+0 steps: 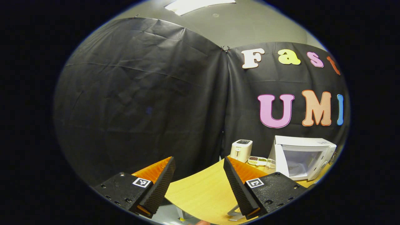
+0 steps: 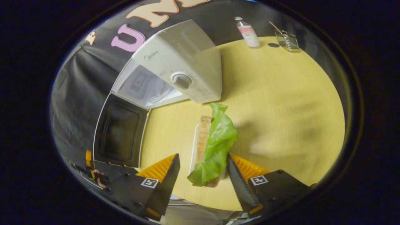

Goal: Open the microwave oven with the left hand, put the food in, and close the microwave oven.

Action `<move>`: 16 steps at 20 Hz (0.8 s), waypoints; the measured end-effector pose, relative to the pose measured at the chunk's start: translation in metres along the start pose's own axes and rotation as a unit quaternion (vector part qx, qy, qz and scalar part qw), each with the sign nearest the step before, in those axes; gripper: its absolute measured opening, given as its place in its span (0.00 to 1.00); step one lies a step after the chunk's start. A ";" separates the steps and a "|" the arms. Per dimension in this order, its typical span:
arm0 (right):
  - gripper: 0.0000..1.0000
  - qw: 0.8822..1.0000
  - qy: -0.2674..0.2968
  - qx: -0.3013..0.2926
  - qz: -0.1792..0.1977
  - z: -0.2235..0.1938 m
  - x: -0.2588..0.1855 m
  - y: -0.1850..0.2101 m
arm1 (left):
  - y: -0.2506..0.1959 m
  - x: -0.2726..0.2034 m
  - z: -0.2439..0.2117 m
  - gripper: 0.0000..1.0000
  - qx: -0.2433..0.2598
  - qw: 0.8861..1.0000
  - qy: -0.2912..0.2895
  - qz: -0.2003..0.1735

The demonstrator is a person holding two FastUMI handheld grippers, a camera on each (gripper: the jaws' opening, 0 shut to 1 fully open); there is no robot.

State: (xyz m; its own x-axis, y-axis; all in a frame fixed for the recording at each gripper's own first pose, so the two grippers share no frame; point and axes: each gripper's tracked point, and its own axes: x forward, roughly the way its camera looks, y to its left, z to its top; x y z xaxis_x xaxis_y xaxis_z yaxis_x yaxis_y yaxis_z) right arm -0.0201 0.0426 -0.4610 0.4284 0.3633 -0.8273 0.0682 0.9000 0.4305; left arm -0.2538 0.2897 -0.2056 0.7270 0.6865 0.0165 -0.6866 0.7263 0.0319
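food [image 2: 212,147] between right gripper [image 2: 203,175] fingers, contact unclear

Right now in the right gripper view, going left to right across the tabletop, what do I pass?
Open microwave door → microwave oven → sandwich with a lettuce leaf between the open right gripper fingers → bottle at the far edge → wire rack.

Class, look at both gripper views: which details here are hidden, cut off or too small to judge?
- Sandwich filling, right gripper view: the lettuce leaf covers it.
- Microwave cavity floor, right gripper view: seen at a steep angle, pale and unclear.
- Small tray by the toaster, left gripper view: too small to tell its contents.
- Wire rack, right gripper view: near the edge, contents too small.
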 end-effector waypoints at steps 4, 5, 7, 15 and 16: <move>0.41 1.000 0.002 0.005 -0.011 0.000 -0.002 -0.010 | -0.003 -0.004 0.006 0.95 0.000 1.000 -0.014 -0.011; 0.39 1.000 -0.003 0.006 -0.012 -0.001 0.000 -0.010 | -0.003 -0.003 0.007 0.91 0.002 1.000 -0.015 -0.013; 0.45 1.000 -0.017 0.004 -0.014 0.000 -0.002 -0.012 | -0.004 -0.002 0.004 0.91 0.008 1.000 -0.011 -0.013; 0.38 0.999 -0.042 0.015 -0.005 -0.006 -0.016 -0.012 | -0.003 0.002 -0.005 0.95 0.011 1.000 0.014 -0.021; 0.31 0.999 -0.045 0.031 0.002 -0.005 -0.015 -0.009 | -0.003 0.001 -0.005 0.95 0.010 1.000 0.014 -0.021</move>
State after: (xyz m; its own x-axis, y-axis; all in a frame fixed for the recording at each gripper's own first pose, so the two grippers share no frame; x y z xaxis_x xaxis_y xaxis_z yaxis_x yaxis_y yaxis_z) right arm -0.0315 0.0307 -0.4542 0.5082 0.3416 -0.7906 0.1199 0.8810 0.4577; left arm -0.2506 0.2886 -0.2108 0.7543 0.6564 -0.0135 -0.6550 0.7538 0.0517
